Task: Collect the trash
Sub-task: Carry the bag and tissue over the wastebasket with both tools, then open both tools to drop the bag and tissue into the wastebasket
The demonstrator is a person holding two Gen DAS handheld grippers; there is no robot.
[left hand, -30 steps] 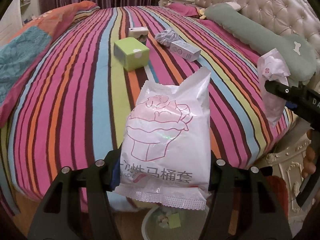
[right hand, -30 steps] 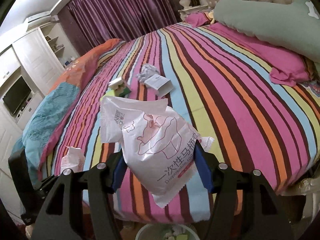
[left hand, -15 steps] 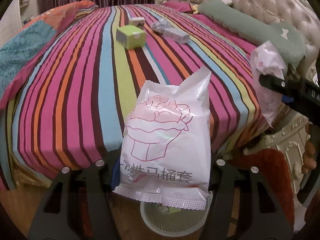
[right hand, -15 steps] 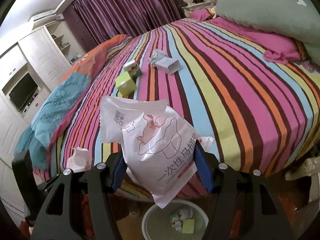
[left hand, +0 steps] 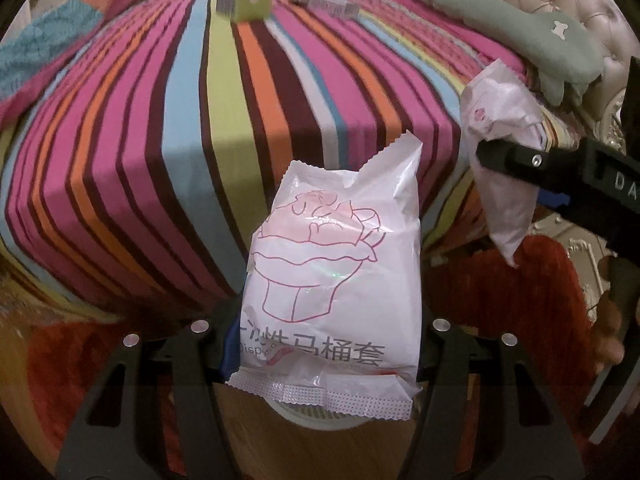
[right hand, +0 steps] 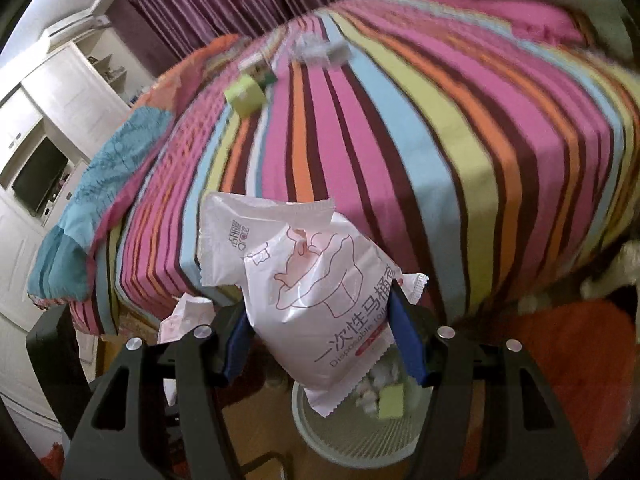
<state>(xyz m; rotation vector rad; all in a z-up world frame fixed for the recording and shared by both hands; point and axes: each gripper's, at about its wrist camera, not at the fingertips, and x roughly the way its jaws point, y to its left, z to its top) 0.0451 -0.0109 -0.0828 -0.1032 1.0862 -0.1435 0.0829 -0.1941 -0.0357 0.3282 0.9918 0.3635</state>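
We hold two white plastic toilet-cover packets: the left gripper (left hand: 324, 344) clamps one (left hand: 336, 280), the right gripper (right hand: 320, 344) clamps the other (right hand: 320, 304), both above the pale mesh wastebasket (right hand: 348, 436) beside the striped bed (right hand: 400, 140). One green box (left hand: 244, 2) lies on the bed, far from the basket.

Each hand-held gripper (left hand: 328, 344) is black, with blue pads (right hand: 406, 344) and silver screws.

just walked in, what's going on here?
A person is clearing trash off the striped bed. Each handheld gripper is shut on a white packet: left gripper on the left packet, right gripper on the right packet, above the mesh bin. A green box sits on the bed.
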